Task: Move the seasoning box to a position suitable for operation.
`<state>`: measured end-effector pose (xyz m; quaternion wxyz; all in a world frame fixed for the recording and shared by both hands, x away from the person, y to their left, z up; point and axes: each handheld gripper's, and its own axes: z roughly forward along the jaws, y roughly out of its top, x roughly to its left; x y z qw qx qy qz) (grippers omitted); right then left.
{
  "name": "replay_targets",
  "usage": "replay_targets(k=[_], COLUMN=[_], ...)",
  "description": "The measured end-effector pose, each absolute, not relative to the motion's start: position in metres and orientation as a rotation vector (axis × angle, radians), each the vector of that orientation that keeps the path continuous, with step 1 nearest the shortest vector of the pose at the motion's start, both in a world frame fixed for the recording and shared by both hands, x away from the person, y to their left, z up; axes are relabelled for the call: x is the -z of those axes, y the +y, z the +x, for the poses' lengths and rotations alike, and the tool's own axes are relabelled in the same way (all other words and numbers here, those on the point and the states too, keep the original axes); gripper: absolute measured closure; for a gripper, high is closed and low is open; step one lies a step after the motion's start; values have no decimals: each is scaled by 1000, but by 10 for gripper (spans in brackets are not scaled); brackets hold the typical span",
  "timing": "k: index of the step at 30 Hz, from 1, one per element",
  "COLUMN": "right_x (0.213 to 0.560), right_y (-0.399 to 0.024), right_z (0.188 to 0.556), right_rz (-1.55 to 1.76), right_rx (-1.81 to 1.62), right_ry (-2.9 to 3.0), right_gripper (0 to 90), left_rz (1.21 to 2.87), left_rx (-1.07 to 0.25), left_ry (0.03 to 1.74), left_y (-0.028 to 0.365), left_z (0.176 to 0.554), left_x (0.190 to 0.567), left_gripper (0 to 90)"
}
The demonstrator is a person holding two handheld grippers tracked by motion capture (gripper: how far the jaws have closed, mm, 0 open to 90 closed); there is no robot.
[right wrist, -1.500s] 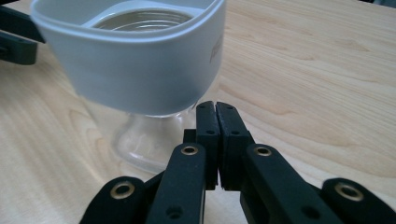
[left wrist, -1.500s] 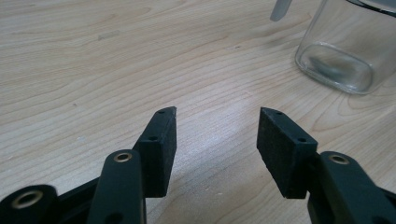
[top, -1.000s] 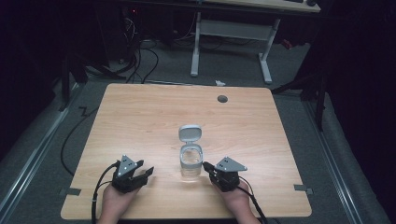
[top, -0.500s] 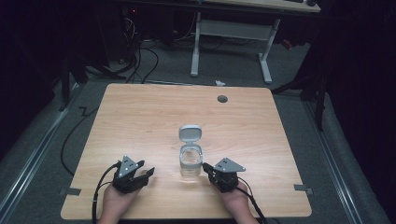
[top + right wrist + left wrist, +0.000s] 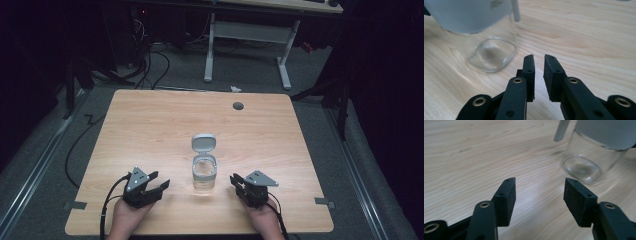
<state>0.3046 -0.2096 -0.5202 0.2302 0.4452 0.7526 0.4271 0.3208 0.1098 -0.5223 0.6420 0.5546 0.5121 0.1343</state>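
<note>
Nothing on the wooden table [image 5: 150,125] has shifted over the last second, and both grippers rest where they were, near its front edge. Upright between them stands the clear glass jar [image 5: 204,175], its grey flip lid [image 5: 204,142] hinged open behind it. Ahead and to the right of the left gripper [image 5: 539,191] sits the jar, that gripper's jaws wide apart on nothing. Right gripper [image 5: 538,66]: jaws nearly together, a thin gap between, the jar just ahead to their left, untouched.
</note>
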Motion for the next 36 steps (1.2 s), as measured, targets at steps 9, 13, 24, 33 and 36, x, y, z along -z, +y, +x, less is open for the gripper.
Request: replay_targets(k=[9,13,24,33,36], right_x=[519,522,510,502,498], right_y=[-229,-229,-234,-217,-212], right_z=[295,295,299,324,335], right_rz=[1236,1232,1267,1211,1208], right_rx=[-1191,-1187,-1282,-1231,-1221], right_ry=[2024,2047,2034,2034,2029], right_gripper=[762,728,881,879,879], left_rz=[1350,1366,1397,1347,1339], left_rx=[-210,-168,-196,-233,-234], left_ry=[1052,1034,1039,1079,1090], left_y=[66,43,12,11,12], left_z=[297,289,291,300,301], left_x=[523,528,533,534,534], left_gripper=[526,670,893,900,900])
